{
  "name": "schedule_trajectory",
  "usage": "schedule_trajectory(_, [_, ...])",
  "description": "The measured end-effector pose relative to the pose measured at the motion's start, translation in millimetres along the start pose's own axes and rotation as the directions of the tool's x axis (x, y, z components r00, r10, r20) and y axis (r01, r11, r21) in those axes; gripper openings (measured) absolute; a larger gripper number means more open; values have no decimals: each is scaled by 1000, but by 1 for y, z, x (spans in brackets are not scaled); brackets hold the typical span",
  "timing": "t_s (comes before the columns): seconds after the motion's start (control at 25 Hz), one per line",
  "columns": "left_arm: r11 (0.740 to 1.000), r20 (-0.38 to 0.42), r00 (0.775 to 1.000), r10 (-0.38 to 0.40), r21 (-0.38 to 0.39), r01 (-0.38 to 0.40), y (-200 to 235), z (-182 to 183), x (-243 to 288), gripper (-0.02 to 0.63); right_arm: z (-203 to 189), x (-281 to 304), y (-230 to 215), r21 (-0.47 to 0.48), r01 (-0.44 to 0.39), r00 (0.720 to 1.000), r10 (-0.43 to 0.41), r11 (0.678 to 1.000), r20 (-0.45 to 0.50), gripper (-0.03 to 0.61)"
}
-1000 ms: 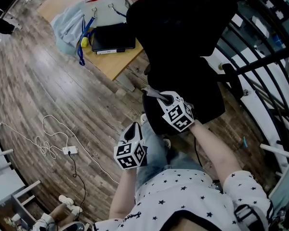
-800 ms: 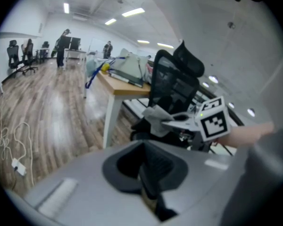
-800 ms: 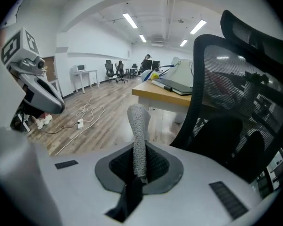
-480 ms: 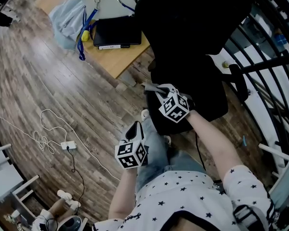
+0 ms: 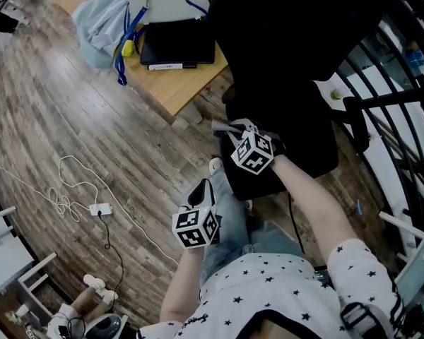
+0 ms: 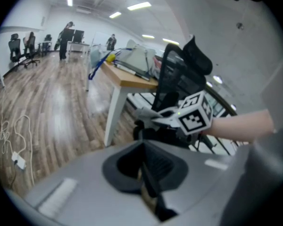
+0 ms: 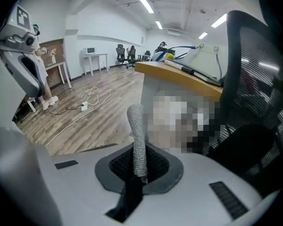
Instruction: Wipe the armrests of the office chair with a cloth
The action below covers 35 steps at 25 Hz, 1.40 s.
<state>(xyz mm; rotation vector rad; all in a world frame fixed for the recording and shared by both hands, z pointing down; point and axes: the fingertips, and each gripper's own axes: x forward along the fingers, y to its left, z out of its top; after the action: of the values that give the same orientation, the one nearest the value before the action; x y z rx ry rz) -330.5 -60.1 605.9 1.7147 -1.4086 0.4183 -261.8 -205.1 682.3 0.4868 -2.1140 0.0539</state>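
The black office chair (image 5: 290,62) stands in front of me, its seat to the right of my hands. My right gripper (image 5: 233,129) is at the chair's left side, shut on a grey cloth (image 5: 225,126). In the right gripper view the cloth (image 7: 137,138) stands up as a narrow strip from the closed jaws (image 7: 139,173), with the mesh backrest (image 7: 259,79) at right. The right-hand armrest (image 5: 357,124) is dark and apart from both grippers. My left gripper (image 5: 201,189) hangs lower by my leg, shut with nothing in it (image 6: 148,182). It faces the right gripper (image 6: 196,117).
A wooden desk (image 5: 180,83) beyond the chair carries a black folder (image 5: 178,42), a blue lanyard and a pale bag. A white cable with a plug block (image 5: 99,209) lies on the wood floor at left. Black railing bars (image 5: 389,97) run along the right.
My right gripper, still holding the cloth, has edged a little farther away along the chair's left side. The left gripper has hardly moved. The view has shifted slightly.
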Motion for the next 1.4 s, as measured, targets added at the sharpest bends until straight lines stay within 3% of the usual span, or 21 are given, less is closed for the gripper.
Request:
schedule_trajectory(0.44, [1000, -14, 1000, -11, -4, 11, -2, -4, 6, 8, -24, 10, 28, 25, -47, 998, 48, 999, -46, 26])
schedule_trajectory(0.88, [1000, -11, 1000, -8, -14, 8, -5, -12, 2, 8, -27, 11, 29, 67, -32, 999, 35, 997, -41, 26])
schedule_trajectory(1.4, [1000, 7, 1000, -1, -24, 1, -11, -24, -9, 8, -33, 3, 49, 52, -37, 998, 39, 998, -53, 25])
